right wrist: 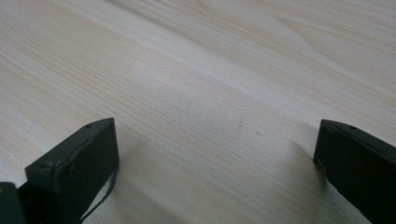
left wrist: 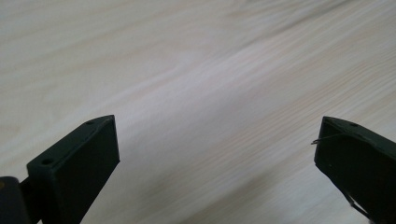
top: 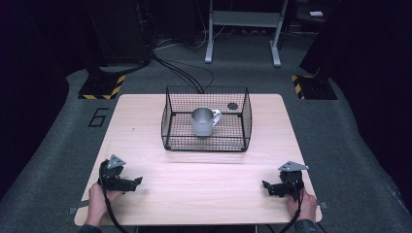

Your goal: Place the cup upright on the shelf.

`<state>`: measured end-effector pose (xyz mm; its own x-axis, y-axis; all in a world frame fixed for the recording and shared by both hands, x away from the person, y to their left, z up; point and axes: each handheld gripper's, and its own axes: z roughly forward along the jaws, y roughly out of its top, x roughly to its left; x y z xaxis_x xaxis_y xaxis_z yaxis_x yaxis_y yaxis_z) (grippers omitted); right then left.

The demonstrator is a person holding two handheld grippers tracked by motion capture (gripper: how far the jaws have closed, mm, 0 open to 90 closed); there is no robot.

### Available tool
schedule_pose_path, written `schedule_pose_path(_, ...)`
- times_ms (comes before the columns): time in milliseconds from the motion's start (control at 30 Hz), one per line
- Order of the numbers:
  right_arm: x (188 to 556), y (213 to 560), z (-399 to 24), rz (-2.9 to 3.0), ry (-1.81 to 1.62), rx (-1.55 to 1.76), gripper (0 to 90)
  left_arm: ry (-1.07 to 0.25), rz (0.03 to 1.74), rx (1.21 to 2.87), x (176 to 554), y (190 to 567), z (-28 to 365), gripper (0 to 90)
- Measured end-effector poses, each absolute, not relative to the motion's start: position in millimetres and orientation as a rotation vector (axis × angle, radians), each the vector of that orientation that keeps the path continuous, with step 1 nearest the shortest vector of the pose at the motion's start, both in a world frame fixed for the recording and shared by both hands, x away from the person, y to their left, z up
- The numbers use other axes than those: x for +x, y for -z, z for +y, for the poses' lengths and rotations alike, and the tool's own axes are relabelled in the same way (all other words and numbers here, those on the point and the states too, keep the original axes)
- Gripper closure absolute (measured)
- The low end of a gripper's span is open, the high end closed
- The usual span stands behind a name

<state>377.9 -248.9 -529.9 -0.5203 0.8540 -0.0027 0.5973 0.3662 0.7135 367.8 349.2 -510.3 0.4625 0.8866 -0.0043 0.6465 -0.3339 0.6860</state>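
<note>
Both tongs parked at the near corners, mug way out in the middle.

My left tongs (top: 137, 181) rest spread wide on the desk (top: 204, 189), nothing in them. The metal mug (top: 202, 121) stands upright inside the wire basket (top: 170, 109), well apart and between the two. My right tongs (top: 265, 185) are spread too. Can't make out the dark round spot at the basket's back.
</note>
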Motion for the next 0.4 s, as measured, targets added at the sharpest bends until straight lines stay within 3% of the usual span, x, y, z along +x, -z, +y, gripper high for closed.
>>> schedule_pose_path(400, 377.4, 529.9, -248.7, 2.257, -0.945, 1.273, 0.0, -0.551, 1.309, 2.028, 365.4, 531.5, 356.5, 0.0)
